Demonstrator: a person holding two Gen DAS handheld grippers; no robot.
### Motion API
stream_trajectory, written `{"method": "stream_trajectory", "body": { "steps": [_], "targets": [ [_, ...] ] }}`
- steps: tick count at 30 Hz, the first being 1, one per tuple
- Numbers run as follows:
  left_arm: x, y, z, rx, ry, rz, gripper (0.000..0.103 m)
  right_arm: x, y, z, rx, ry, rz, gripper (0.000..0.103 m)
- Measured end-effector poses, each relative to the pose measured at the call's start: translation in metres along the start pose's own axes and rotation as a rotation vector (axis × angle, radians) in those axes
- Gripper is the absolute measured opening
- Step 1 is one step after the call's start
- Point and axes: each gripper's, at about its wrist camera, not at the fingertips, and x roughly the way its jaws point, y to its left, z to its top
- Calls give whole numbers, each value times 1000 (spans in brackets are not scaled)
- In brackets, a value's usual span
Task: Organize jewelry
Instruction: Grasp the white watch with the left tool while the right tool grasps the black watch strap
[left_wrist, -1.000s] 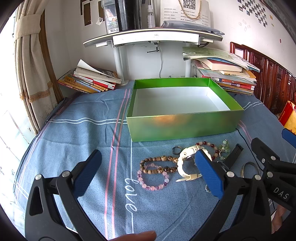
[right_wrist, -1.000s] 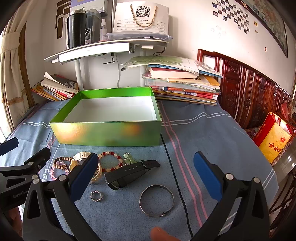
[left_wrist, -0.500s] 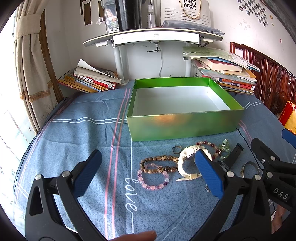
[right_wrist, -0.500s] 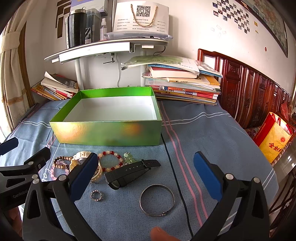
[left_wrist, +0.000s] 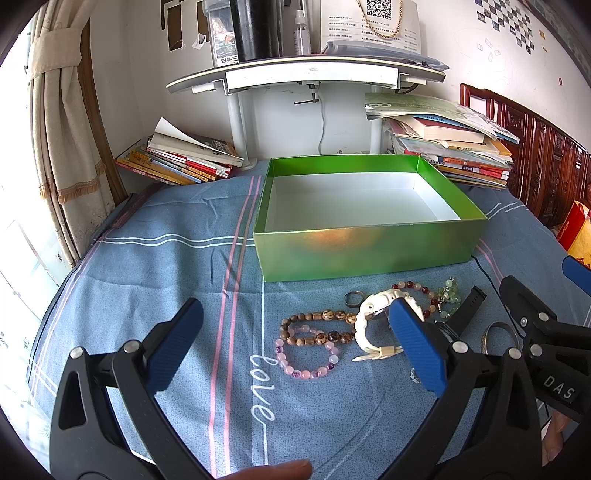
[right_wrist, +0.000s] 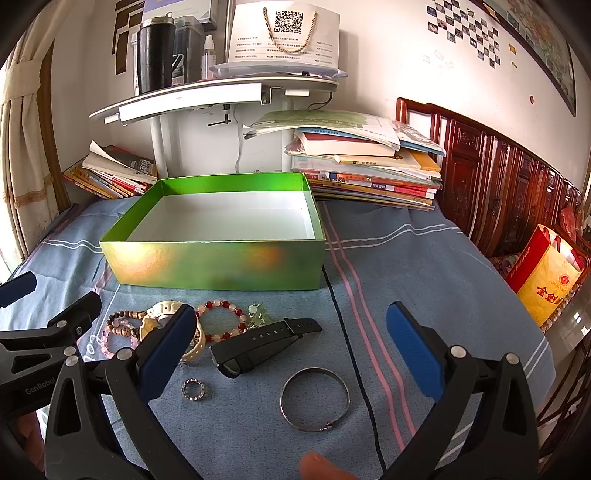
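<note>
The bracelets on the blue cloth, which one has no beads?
The plain silver bangle, lying alone in front of the black watch. The others are strings of beads.

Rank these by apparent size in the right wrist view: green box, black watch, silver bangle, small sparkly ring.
1. Green cardboard box, by far the largest.
2. Black strap watch and plain silver bangle: about equal; the bangle is nearer, so I won't rank them.
3. Small sparkly ring, smallest.

Glossy green box, woven cloth, polished metal bangle.
</note>
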Motion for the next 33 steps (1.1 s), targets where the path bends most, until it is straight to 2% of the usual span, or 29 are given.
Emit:
{"method": "stream_trajectory", "body": {
  "steps": [8, 11, 14, 17, 19, 20, 24, 28, 33],
  "targets": [
    [0, 0, 0, 0, 2, 0, 99, 1, 0, 1, 3, -3, 0, 101],
    [2, 1, -1, 5, 10, 9, 99, 5, -2, 3, -19, 6, -38, 101],
    [17, 3, -5, 23, 81, 20, 99, 17, -23, 4, -41, 62, -130, 101],
    [31, 8, -12, 14, 161, -19, 97, 22, -55, -2, 9, 118, -145, 101],
    [37, 8, -15, 13, 184, -47, 87, 19, -67, -7, 20, 126, -164, 101],
    [38, 7, -16, 12, 192, -63, 85, 19, -70, -10, 26, 133, -156, 98],
    [46, -2, -17, 27, 229, -140, 78, 28, -67, -22, 38, 208, -19, 81],
    [54, -15, -8, 80, 236, -160, 78, 42, -46, -23, -3, 245, 41, 79],
    [75, -30, -1, 109, 296, -168, 78, 62, -21, -21, -53, 283, 100, 79]
  ]
}}
